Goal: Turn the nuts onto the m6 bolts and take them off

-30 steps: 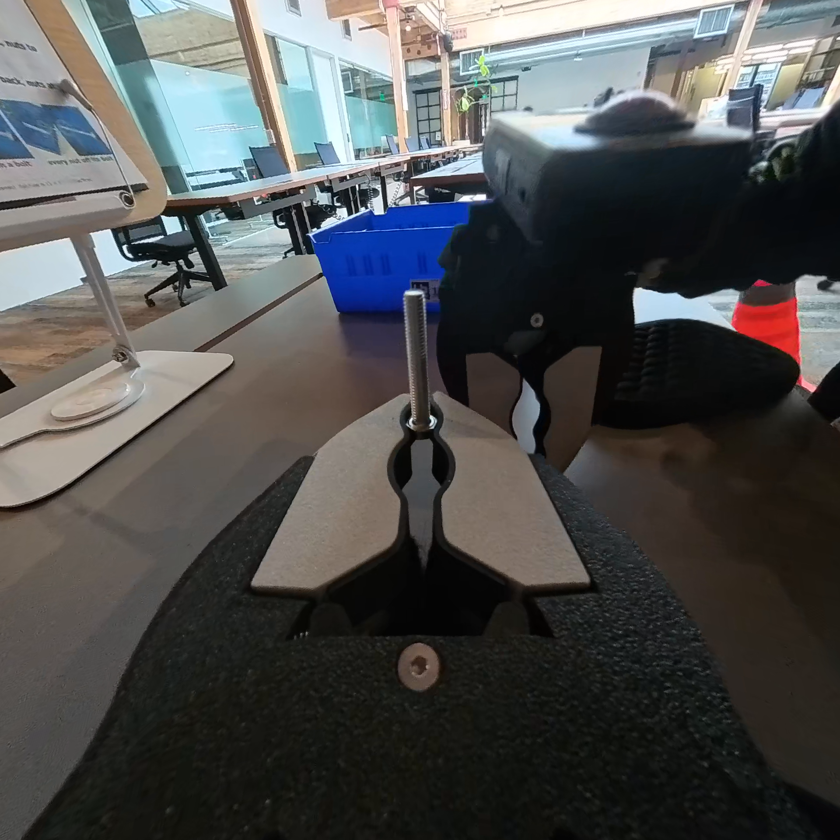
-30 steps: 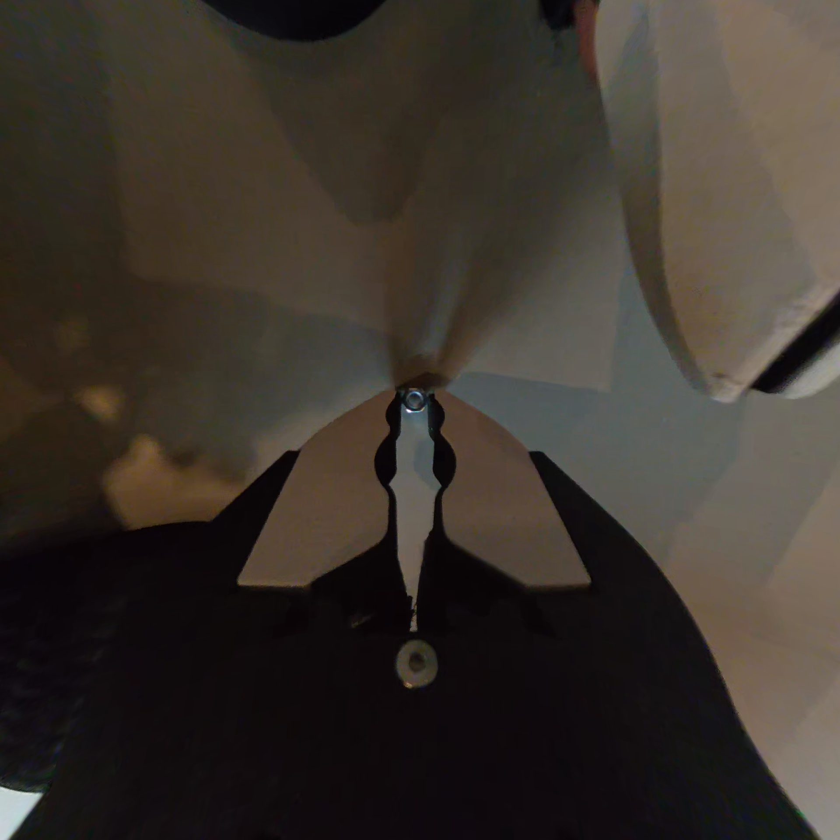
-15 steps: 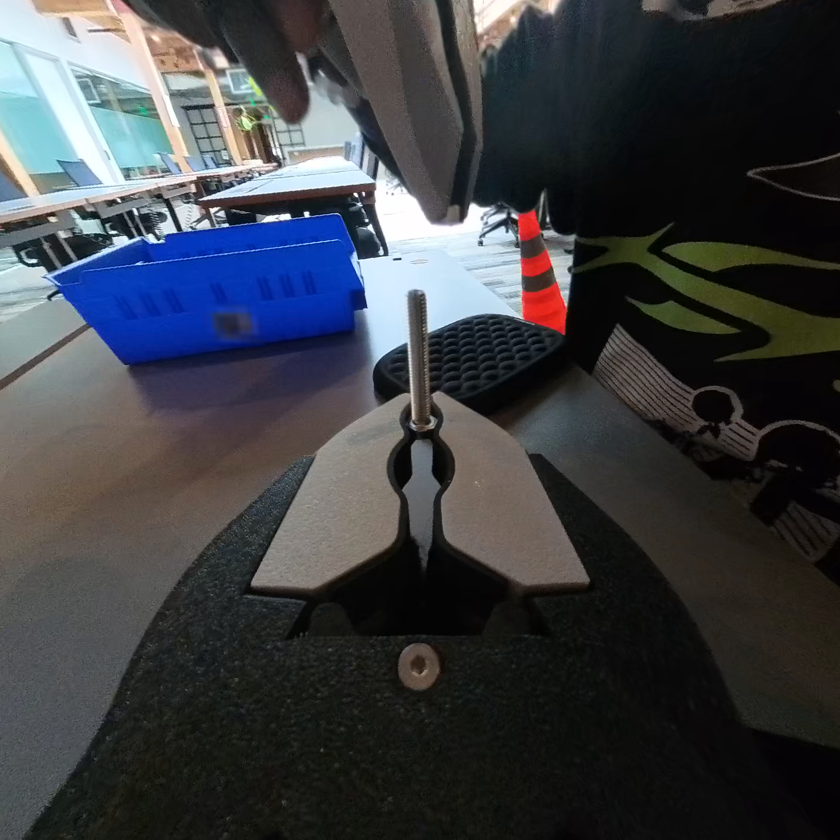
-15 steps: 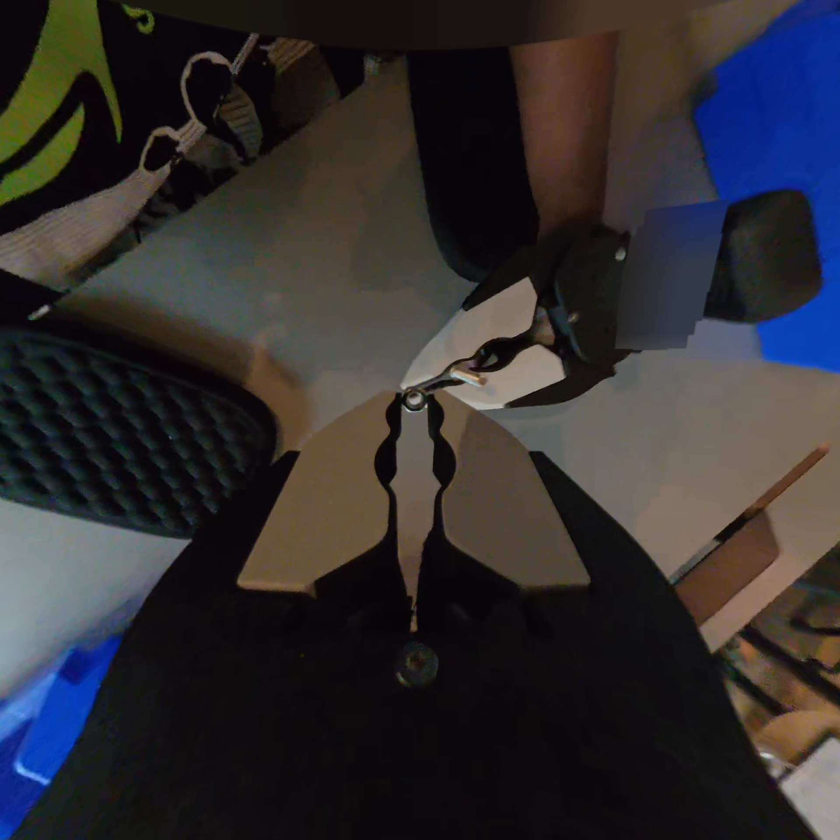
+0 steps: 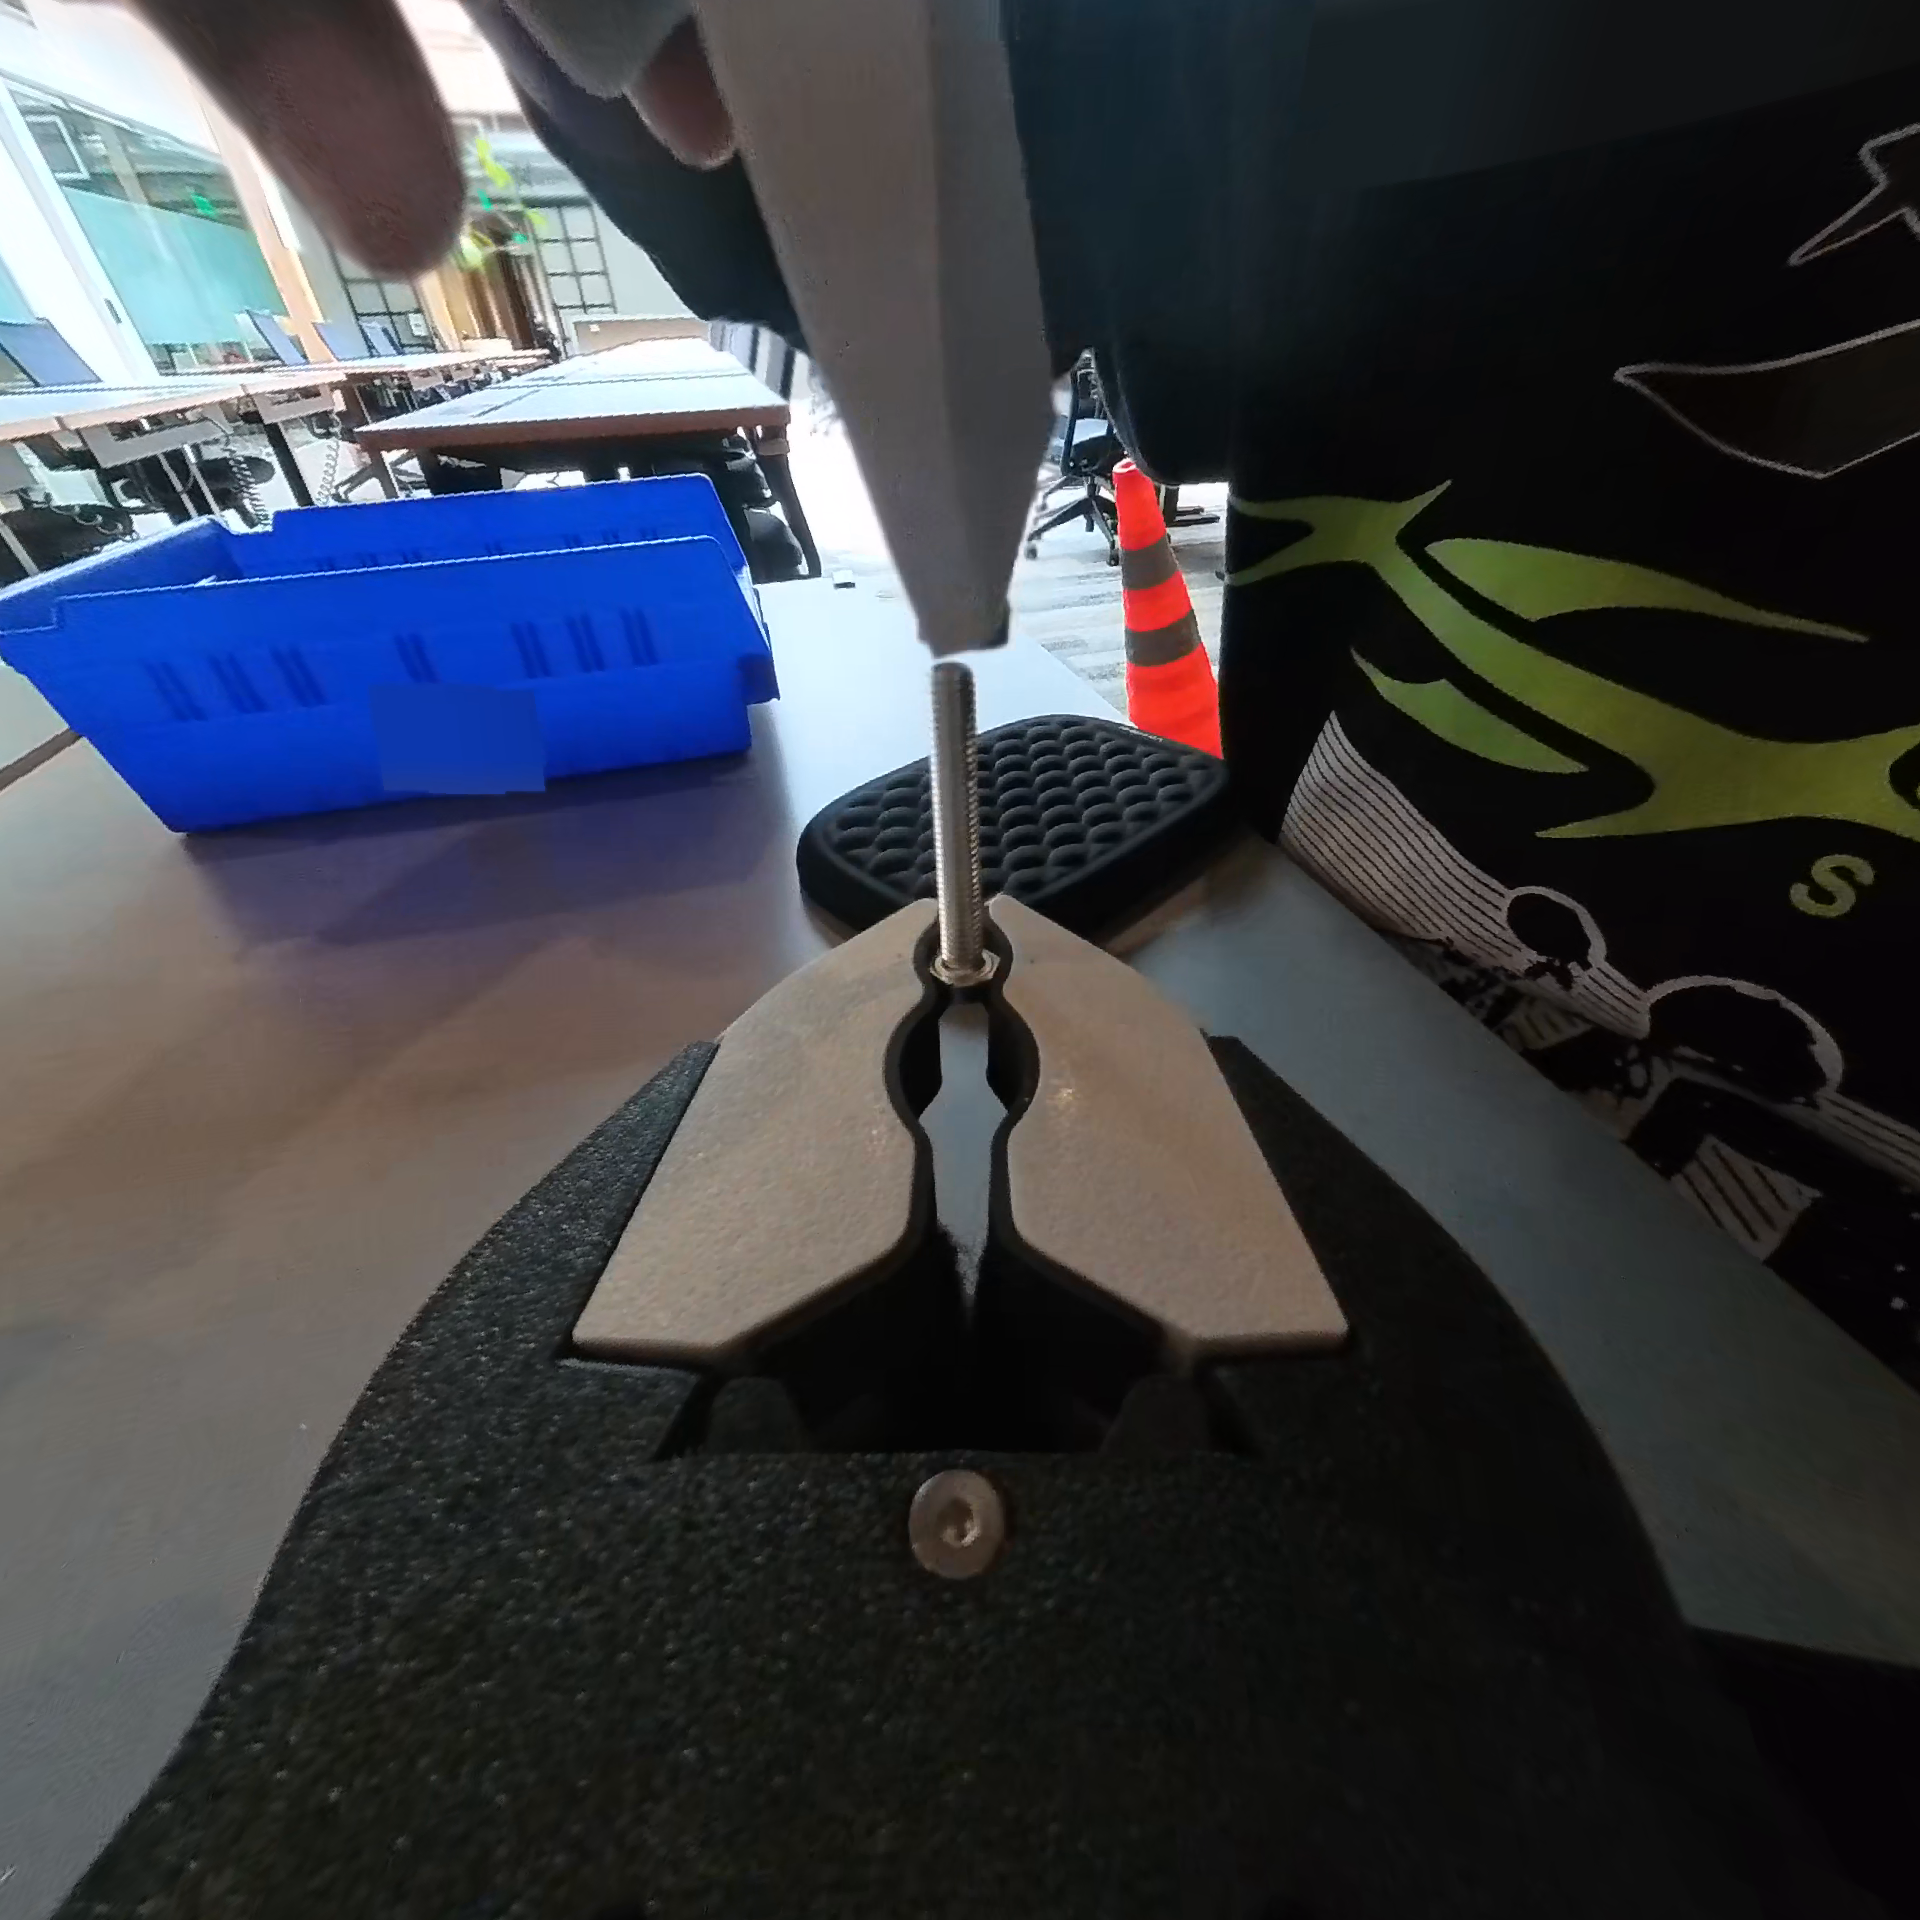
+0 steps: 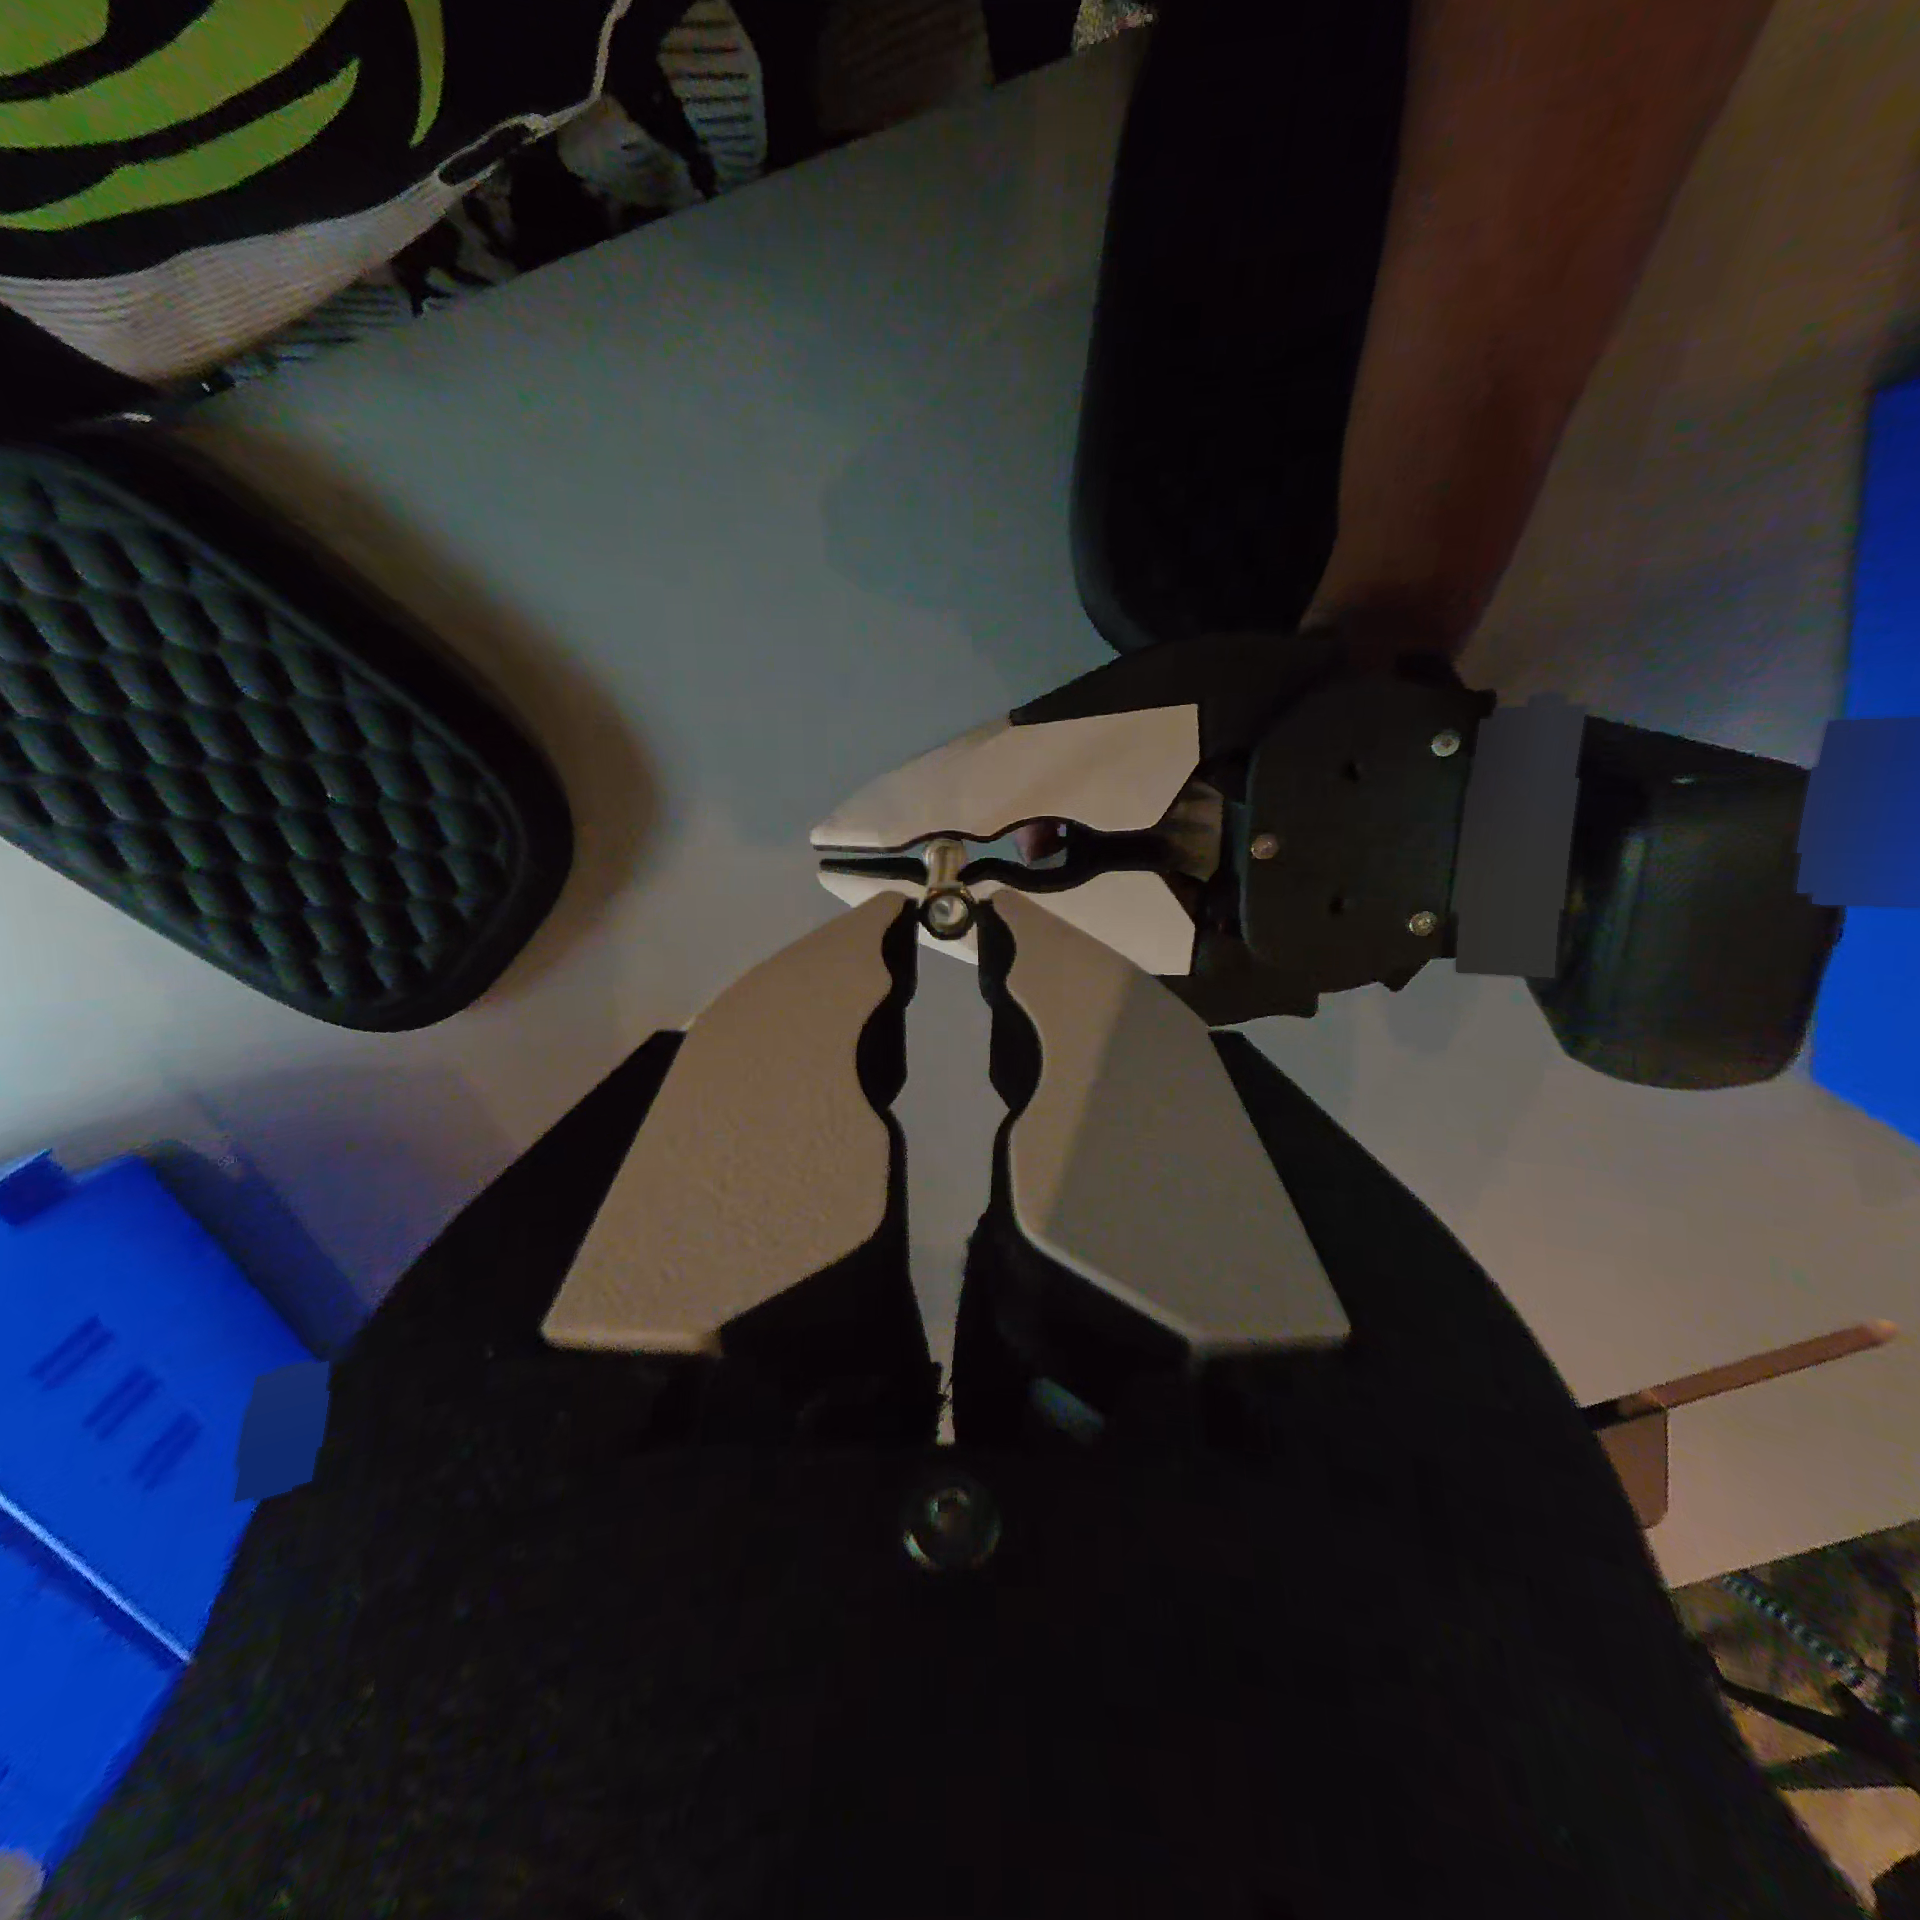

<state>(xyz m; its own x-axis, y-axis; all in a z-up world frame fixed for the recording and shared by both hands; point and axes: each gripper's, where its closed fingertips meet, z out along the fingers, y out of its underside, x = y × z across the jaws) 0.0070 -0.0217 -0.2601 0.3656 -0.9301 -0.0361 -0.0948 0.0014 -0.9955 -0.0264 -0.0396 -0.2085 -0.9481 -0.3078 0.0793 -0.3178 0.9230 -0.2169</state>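
Note:
My left gripper (image 5: pixel 961 935) is shut on a silver M6 bolt (image 5: pixel 954 810) and holds it upright above the grey table (image 5: pixel 312 1091). A hex collar (image 5: pixel 966 968) sits around the bolt at jaw level. My right gripper (image 6: pixel 948 914) is shut on a small silver nut (image 6: pixel 948 916) at its fingertips. It points straight down, and its fingers (image 5: pixel 935 416) end just above the bolt's top. In the right wrist view the nut lies right over the bolt (image 6: pixel 940 857), which is clamped in the left gripper (image 6: pixel 831 862).
A blue bin (image 5: pixel 395 644) stands on the table to the left, and also shows in the right wrist view (image 6: pixel 104 1403). A black honeycomb pad (image 5: pixel 1039 810) lies behind the bolt. A person in a black shirt (image 5: pixel 1558 727) is at the right. An orange cone (image 5: pixel 1158 623) stands on the floor. About 6 centimetres separates my left fingertips from my right.
The left gripper turned right with the bolt still in it. The right gripper, keeping the nut, moved from beside the bolt to above it and came down close to its top.

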